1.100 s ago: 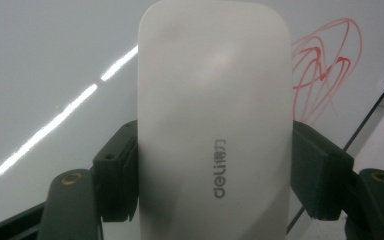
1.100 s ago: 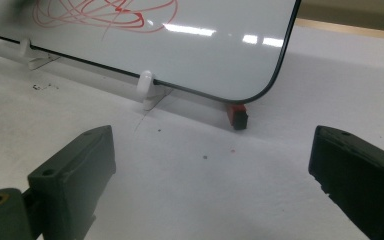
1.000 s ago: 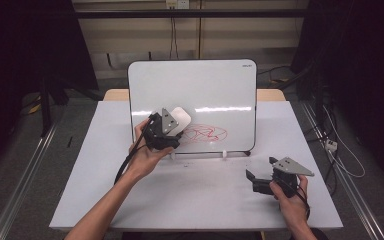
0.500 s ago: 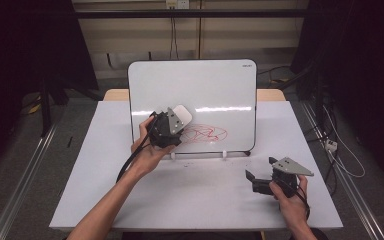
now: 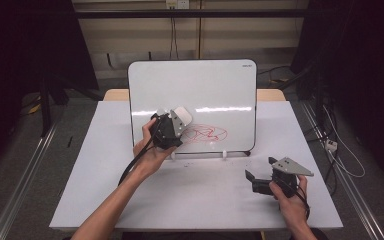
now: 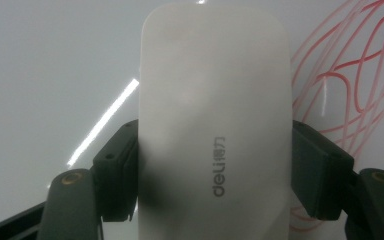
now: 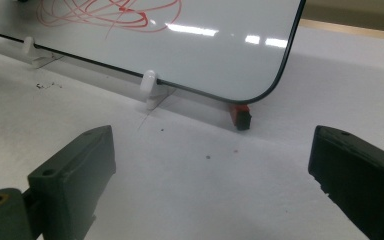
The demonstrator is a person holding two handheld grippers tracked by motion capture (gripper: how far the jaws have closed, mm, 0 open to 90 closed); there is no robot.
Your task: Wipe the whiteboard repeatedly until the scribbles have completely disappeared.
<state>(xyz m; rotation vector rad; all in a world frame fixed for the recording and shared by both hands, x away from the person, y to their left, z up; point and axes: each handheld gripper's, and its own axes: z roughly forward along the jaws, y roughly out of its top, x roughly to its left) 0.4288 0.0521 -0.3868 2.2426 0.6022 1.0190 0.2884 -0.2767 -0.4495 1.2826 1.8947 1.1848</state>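
A whiteboard (image 5: 215,85) stands tilted on white feet at the back of the table, with a red scribble (image 5: 207,134) low on its face. My left gripper (image 5: 179,120) is shut on a white eraser (image 5: 181,115), held against the board just left of the scribble. The left gripper view has the eraser (image 6: 212,120) clamped between both pads, with red scribble lines (image 6: 350,85) to its right. My right gripper (image 5: 252,180) rests open on the table at the front right, nothing between its jaws. Its own view has the open gripper (image 7: 210,180) facing the board's lower corner (image 7: 260,95).
A white table cover (image 5: 195,195) spans the table. A small red and black object (image 7: 240,114) lies under the board's lower right corner. White board feet (image 7: 149,85) sit on the cover. Dark specks lie near the board's base.
The left gripper with the eraser has shifted slightly right along the board toward the scribble. The right gripper has stayed in place.
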